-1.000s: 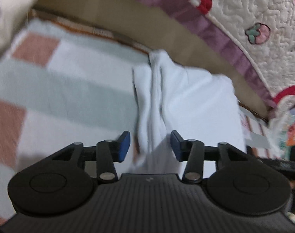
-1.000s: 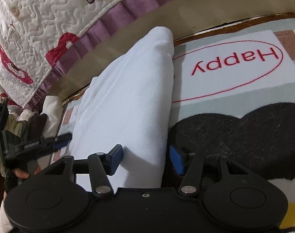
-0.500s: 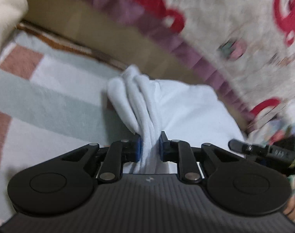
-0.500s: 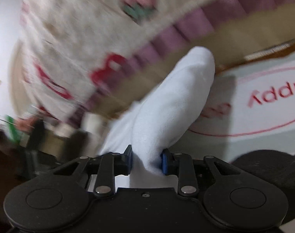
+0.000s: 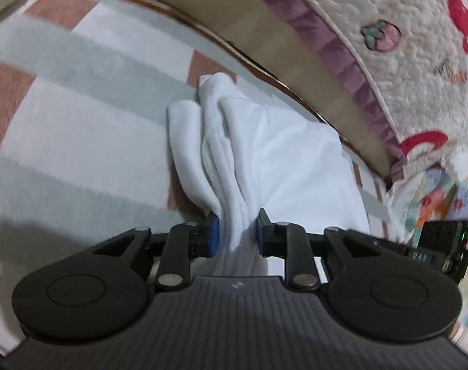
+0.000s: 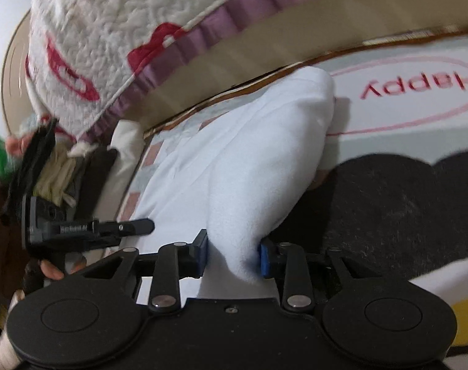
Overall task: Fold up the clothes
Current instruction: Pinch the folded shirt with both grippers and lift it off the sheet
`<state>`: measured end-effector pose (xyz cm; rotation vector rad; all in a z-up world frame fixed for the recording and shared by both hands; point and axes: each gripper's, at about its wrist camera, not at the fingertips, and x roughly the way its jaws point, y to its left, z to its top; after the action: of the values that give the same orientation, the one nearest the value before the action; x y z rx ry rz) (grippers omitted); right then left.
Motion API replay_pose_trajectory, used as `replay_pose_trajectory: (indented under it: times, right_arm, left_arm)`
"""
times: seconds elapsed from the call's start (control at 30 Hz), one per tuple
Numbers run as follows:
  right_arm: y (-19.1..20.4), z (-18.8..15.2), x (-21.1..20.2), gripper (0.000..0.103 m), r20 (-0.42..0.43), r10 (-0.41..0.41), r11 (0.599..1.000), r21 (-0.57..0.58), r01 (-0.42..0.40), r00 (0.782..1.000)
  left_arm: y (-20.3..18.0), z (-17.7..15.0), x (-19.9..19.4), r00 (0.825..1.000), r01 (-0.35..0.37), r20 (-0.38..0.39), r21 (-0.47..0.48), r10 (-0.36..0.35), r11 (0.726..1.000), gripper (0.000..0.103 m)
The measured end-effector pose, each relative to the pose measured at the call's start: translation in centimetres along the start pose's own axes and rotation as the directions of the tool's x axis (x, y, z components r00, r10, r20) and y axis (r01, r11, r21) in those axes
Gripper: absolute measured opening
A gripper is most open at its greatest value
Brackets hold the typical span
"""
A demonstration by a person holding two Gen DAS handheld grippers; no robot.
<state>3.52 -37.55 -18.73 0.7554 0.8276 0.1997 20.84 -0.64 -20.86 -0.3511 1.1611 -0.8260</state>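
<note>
A white garment (image 5: 289,160) lies on a striped rug, bunched into folds at its near end. My left gripper (image 5: 236,236) is shut on that bunched edge, with the cloth pinched between its blue pads. In the right wrist view the same white garment (image 6: 255,160) rises in a thick fold off the rug. My right gripper (image 6: 234,252) is shut on its near corner. The left gripper (image 6: 89,231) shows at the left of that view, held by a hand.
The rug (image 5: 79,123) has pale green, white and pink blocks, and a "Happy" oval (image 6: 412,92) plus a black heart patch (image 6: 403,209). A quilted cover with a purple frill (image 5: 388,46) hangs along the far edge. Assorted items (image 6: 58,169) are piled at the left.
Both grippers went from open around the garment's ends to shut on them. The pinched cloth is now bunched and lifted off the rug, and both views have shifted.
</note>
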Motion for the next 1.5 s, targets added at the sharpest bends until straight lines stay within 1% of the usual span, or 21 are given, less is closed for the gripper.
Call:
replay_pose_trajectory:
  times: [0.03, 0.1, 0.13, 0.23, 0.27, 0.3, 0.33, 0.43, 0.47, 0.53, 0.6, 0.67, 0.77, 0.9, 0.97, 1.03, 1.1, 1.2, 1.27, 1.37, 1.5]
  right_arm:
    - [-0.1, 0.0, 0.0, 0.041, -0.001, -0.003, 1.0, 0.003, 0.003, 1.0]
    - [-0.1, 0.0, 0.1, 0.042, -0.008, -0.016, 1.0, -0.008, 0.016, 1.0]
    - [-0.1, 0.0, 0.1, 0.043, -0.014, -0.025, 0.999, -0.021, 0.025, 1.0]
    - [-0.1, 0.1, 0.3, 0.044, -0.024, -0.034, 0.999, -0.017, 0.033, 0.999]
    - [-0.3, 0.1, 0.4, 0.049, -0.027, -0.034, 0.999, -0.003, 0.034, 0.999]
    - [-0.6, 0.0, 0.5, 0.056, -0.031, -0.035, 0.999, 0.013, 0.035, 0.999]
    - [-0.9, -0.2, 0.7, 0.059, -0.034, -0.034, 0.999, 0.04, 0.035, 0.999]
    - [-1.8, -0.9, 1.1, 0.06, -0.034, 0.003, 0.994, 0.113, 0.001, 0.999]
    - [-1.9, -1.3, 1.2, 0.061, -0.035, 0.028, 0.992, 0.124, -0.023, 0.999]
    - [-1.2, -1.8, 1.3, 0.059, -0.02, 0.029, 0.998, 0.065, -0.028, 0.999]
    - [-0.5, -2.2, 1.4, 0.044, -0.005, 0.031, 1.0, 0.003, -0.031, 1.0]
    - [1.0, -2.0, 0.8, 0.039, 0.017, 0.03, 0.995, -0.097, -0.028, 0.999]
    - [3.1, -1.4, -0.1, 0.038, 0.061, 0.034, 0.988, -0.15, -0.025, 0.998]
    - [3.8, -0.8, 0.1, 0.039, 0.052, 0.015, 0.988, -0.155, -0.007, 0.999]
    - [3.3, -0.8, 0.9, 0.04, 0.021, -0.021, 0.99, -0.138, 0.024, 1.0]
    - [2.5, -1.0, 1.7, 0.041, -0.01, -0.054, 0.991, -0.126, 0.052, 0.998]
    - [1.9, -1.0, 2.1, 0.045, -0.016, -0.058, 0.992, -0.112, 0.055, 0.998]
    - [1.0, -0.9, 2.6, 0.052, -0.024, -0.063, 0.994, -0.093, 0.06, 0.998]
    - [1.0, -0.8, 3.1, 0.052, -0.02, -0.059, 0.993, -0.102, 0.057, 0.998]
    - [2.9, -0.8, 3.0, 0.038, 0.019, -0.067, 0.979, -0.193, 0.069, 0.998]
    - [7.0, -0.6, 0.4, 0.036, 0.118, -0.034, 0.964, -0.26, 0.064, 0.992]
  left_arm:
    - [0.0, 0.0, 0.1, 1.0, -0.012, -0.004, 0.011, 0.012, 1.0, 0.03]
    - [0.5, 0.1, 0.6, 0.999, -0.032, -0.014, -0.003, 0.032, 0.999, 0.045]
    - [0.8, 0.1, 0.8, 0.999, -0.039, -0.019, -0.012, 0.039, 0.999, 0.047]
    - [2.3, -0.1, 1.4, 0.998, 0.057, -0.028, -0.113, -0.061, 0.992, 0.06]
    - [2.7, -0.1, 1.5, 0.996, 0.086, -0.024, -0.155, -0.091, 0.984, 0.066]
    - [3.1, 0.0, 1.6, 0.993, 0.112, -0.021, -0.192, -0.118, 0.975, 0.067]
    - [2.7, 0.0, 1.7, 0.993, 0.105, -0.027, -0.156, -0.111, 0.982, 0.067]
    - [1.1, -0.4, 2.0, 0.997, 0.07, -0.04, -0.031, -0.071, 0.997, 0.058]
    - [0.3, -0.6, 2.1, 0.998, 0.048, -0.039, 0.019, -0.047, 0.999, 0.031]
    - [-0.9, -1.2, 2.1, 1.0, 0.014, -0.006, 0.099, -0.014, 0.995, 0.025]
    - [-1.7, -1.5, 1.8, 1.0, -0.015, 0.021, 0.144, 0.012, 0.99, 0.021]
    - [-2.5, -1.2, 1.3, 0.999, -0.032, 0.046, 0.176, 0.024, 0.984, 0.02]
    - [-2.5, -0.8, 0.5, 0.998, -0.026, 0.059, 0.166, 0.017, 0.986, 0.02]
    - [-2.4, -0.3, -0.6, 0.997, -0.019, 0.075, 0.151, 0.008, 0.988, 0.022]
    - [-1.4, -0.4, 0.7, 1.0, -0.016, 0.022, 0.094, 0.014, 0.995, 0.023]
    - [-0.6, -0.6, 1.6, 1.0, -0.022, 0.002, 0.078, 0.022, 0.997, 0.028]
    - [-0.6, -0.4, 1.8, 1.0, -0.012, -0.005, 0.077, 0.013, 0.997, 0.028]
    - [-1.2, -0.6, 1.8, 1.0, -0.027, 0.003, 0.137, 0.027, 0.99, 0.025]
    - [-1.5, -0.9, 1.8, 0.999, -0.039, 0.016, 0.163, 0.037, 0.986, 0.024]
    - [-3.0, -1.0, 0.8, 0.996, -0.078, 0.066, 0.239, 0.064, 0.968, 0.02]
    - [-5.8, -0.4, -2.4, 0.982, -0.124, 0.174, 0.329, 0.069, 0.936, 0.019]
